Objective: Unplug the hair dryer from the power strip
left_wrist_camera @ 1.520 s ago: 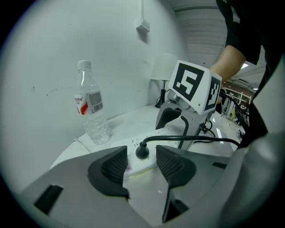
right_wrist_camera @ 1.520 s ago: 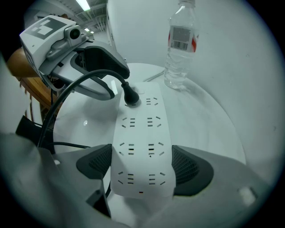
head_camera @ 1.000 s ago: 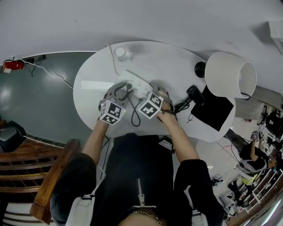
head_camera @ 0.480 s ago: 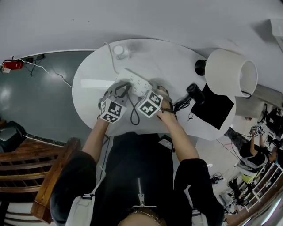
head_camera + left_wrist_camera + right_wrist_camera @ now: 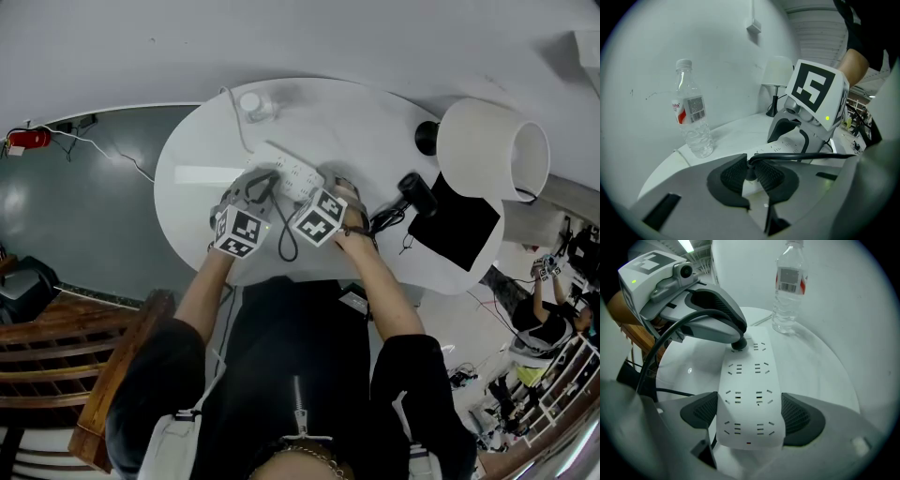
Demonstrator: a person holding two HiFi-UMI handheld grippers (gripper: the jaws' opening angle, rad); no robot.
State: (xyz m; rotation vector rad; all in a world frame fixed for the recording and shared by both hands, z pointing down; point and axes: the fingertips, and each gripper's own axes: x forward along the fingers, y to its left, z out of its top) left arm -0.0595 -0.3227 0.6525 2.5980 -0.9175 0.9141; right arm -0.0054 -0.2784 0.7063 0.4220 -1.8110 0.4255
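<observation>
A white power strip (image 5: pixel 292 174) (image 5: pixel 750 394) lies on the round white table (image 5: pixel 197 202). The black hair dryer (image 5: pixel 413 195) lies to its right, and its black cord (image 5: pixel 806 157) runs to a plug (image 5: pixel 738 344) (image 5: pixel 749 171) at the strip's far end. My left gripper (image 5: pixel 263 184) (image 5: pixel 750 174) has just been closing and its pads now press on that plug. My right gripper (image 5: pixel 335 185) (image 5: pixel 750 416) is shut on the strip's near end, one pad on each long side.
A clear water bottle (image 5: pixel 251 105) (image 5: pixel 693 117) (image 5: pixel 790 287) stands at the table's far edge. A white-shaded lamp (image 5: pixel 492 150) and a black mat (image 5: pixel 459 230) sit at the right. A wooden chair (image 5: pixel 94 375) is at the lower left.
The left gripper's jaws have closed from wide open onto the plug. Both hands stay in the same place over the strip.
</observation>
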